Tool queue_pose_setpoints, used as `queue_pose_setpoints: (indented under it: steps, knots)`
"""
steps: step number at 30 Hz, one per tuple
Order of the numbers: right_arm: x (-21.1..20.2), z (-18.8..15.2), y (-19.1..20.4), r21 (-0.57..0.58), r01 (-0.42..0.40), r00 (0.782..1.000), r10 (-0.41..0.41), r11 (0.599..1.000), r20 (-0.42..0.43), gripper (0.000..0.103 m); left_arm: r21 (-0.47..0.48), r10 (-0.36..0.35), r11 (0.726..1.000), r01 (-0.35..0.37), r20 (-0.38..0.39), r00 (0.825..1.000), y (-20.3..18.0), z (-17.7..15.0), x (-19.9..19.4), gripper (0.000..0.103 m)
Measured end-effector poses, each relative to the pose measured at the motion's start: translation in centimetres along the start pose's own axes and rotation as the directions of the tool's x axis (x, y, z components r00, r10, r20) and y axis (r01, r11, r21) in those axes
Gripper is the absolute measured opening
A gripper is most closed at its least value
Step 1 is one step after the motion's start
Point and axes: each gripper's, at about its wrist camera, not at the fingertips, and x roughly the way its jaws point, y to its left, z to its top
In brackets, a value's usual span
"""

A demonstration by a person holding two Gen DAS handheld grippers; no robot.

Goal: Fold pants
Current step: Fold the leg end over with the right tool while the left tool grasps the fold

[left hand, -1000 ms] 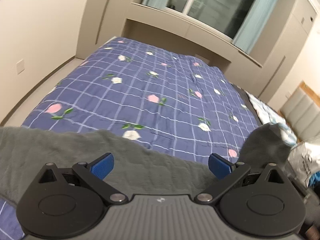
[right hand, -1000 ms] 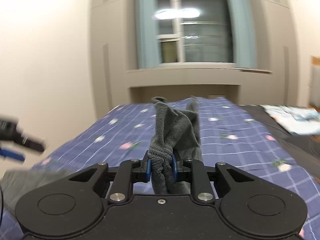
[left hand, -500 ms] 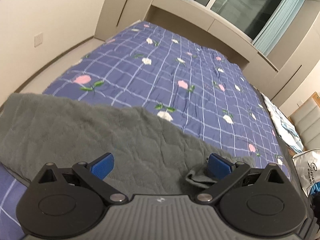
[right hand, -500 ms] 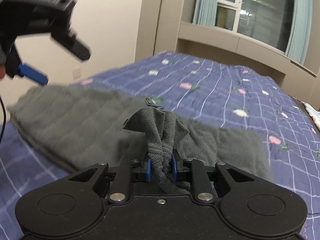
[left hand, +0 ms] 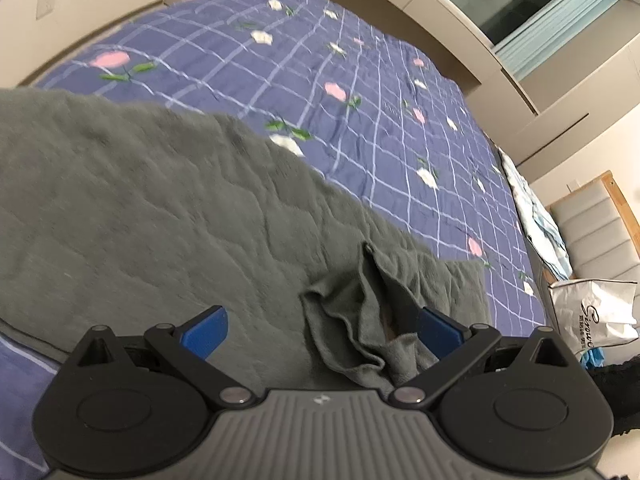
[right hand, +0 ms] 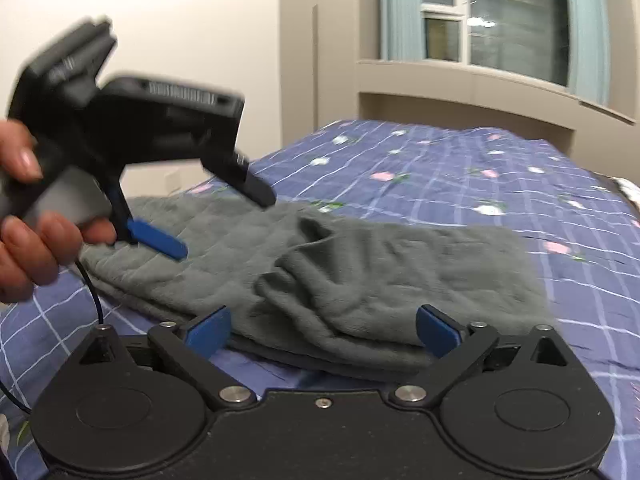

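Now the pants (right hand: 360, 280) lie folded over on the bed (right hand: 500, 168), one bunched corner unsmoothed. My right gripper (right hand: 322, 330) has just sprung wide, nothing between its pads; my left gripper (left hand: 320, 330) (also agape) hovers above. Tidying and another fold remain, I judge.

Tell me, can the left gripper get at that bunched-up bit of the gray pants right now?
Probably yes. The left gripper is open, and the bunched fold of the pants lies just ahead, nothing between.
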Motion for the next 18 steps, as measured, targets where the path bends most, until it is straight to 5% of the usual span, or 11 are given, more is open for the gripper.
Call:
queue_pose_setpoints:
  steps: [12, 17, 18]
  knots:
    - [-3.0, -1.3, -5.8, 0.157, 0.177, 0.98, -0.188, 0.972, 0.058, 0.102, -0.027, -0.021, 0.999, 0.019, -0.106, 0.994, -2.7, -0.6, 5.2, 0.101]
    - [-2.1, -0.8, -7.4, 0.164, 0.216, 0.97, -0.231, 0.962, 0.078, 0.103, -0.086, 0.01, 0.996, -0.018, -0.095, 0.995, -2.9, -0.4, 5.6, 0.077]
    - [-1.9, -0.6, -7.7, 0.166, 0.236, 0.965, -0.251, 0.957, 0.076, 0.103, -0.082, 0.023, 0.996, -0.03, -0.082, 0.996, -3.1, -0.4, 5.6, 0.065]
